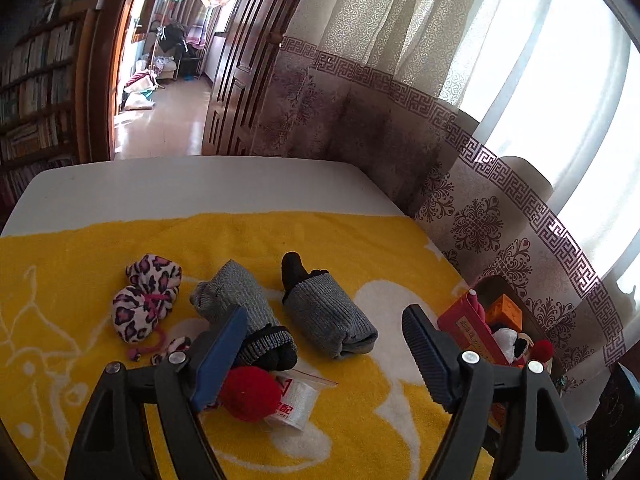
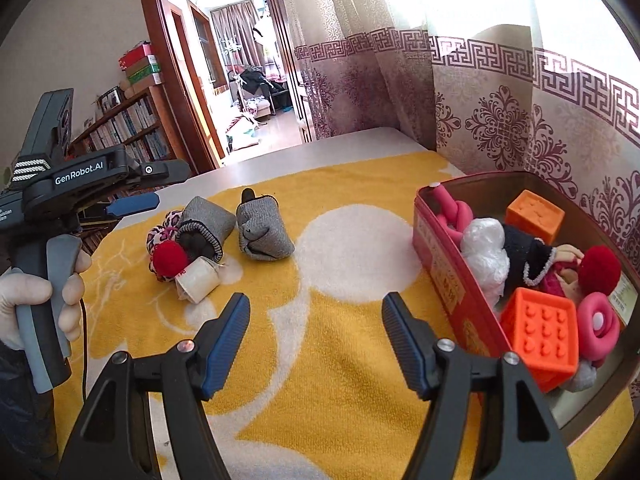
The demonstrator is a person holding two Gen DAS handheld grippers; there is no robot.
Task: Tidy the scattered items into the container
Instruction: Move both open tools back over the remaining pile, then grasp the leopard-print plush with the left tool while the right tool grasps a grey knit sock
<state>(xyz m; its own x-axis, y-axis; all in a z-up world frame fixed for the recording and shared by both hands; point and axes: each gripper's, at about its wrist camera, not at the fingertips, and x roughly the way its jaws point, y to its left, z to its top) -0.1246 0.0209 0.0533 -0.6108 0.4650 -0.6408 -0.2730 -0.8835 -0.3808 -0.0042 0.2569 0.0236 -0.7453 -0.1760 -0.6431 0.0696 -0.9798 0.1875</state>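
- We see the left claw [image 1: 324,340] with jaws wide apart and nothing between them, above the yellow towel [image 1: 360,248] on the desk [image 1: 160,184].
- Right claw [image 2: 316,328] also spread, empty, over bare towel near the middle of the desk.
- Red tin [image 2: 452,280] sits at the right edge of the towel, beside the curtain [image 2: 500,120]. Inside we see two orange blocks [image 2: 538,332], pink rings [image 2: 596,320], a white plastic wad [image 2: 486,248], a red pompom [image 2: 600,270] and a dark doll-like piece; details of the doll are hard to tell.
- Still loose on the towel, left of centre: two rolled grey socks [image 1: 328,312], one further left [image 1: 236,296] with its dark cuff toward us.
- Second red pompom [image 1: 250,394] lies just in front of that left sock, touching a small clear bag [image 1: 300,400].
- Leopard-print pouch [image 1: 146,296] is furthest left, its pink cord trailing near.
- In the right wrist view a gloved hand [image 2: 28,300] grips the left tool's handle at the far left.
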